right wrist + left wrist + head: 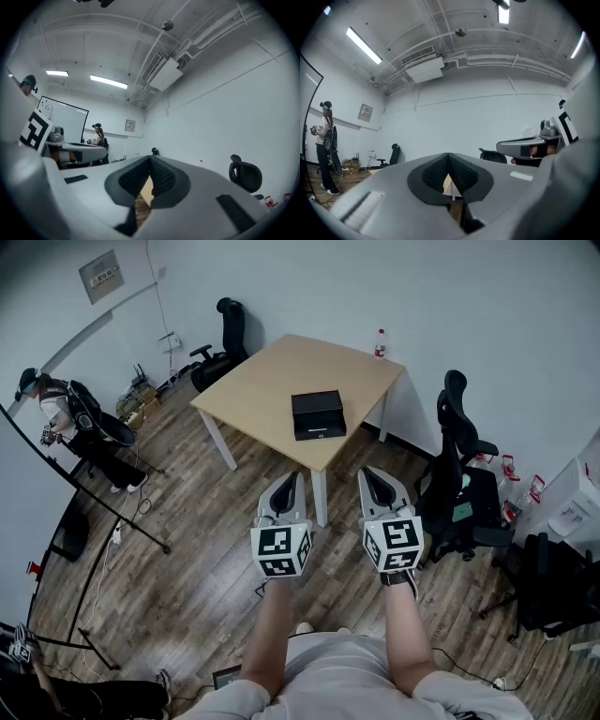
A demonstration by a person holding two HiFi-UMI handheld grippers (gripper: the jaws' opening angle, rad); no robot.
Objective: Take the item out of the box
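A black box [318,414] with its lid down lies on a light wooden table [272,381], near the table's front right edge. I stand a step back from the table. My left gripper [288,482] and right gripper [375,479] are held side by side over the floor, short of the table's near corner, tips pointing at it. Both are shut with nothing between the jaws. In the left gripper view the left gripper [448,155] has its tips touching; the right gripper [150,159] looks the same in its own view. What is inside the box is hidden.
A small bottle [380,343] stands at the table's far corner. Black office chairs sit behind the table [225,343] and to its right [459,479]. A person [70,418] stands at the left by a whiteboard stand [84,493]. Water jugs [520,488] sit by the right wall.
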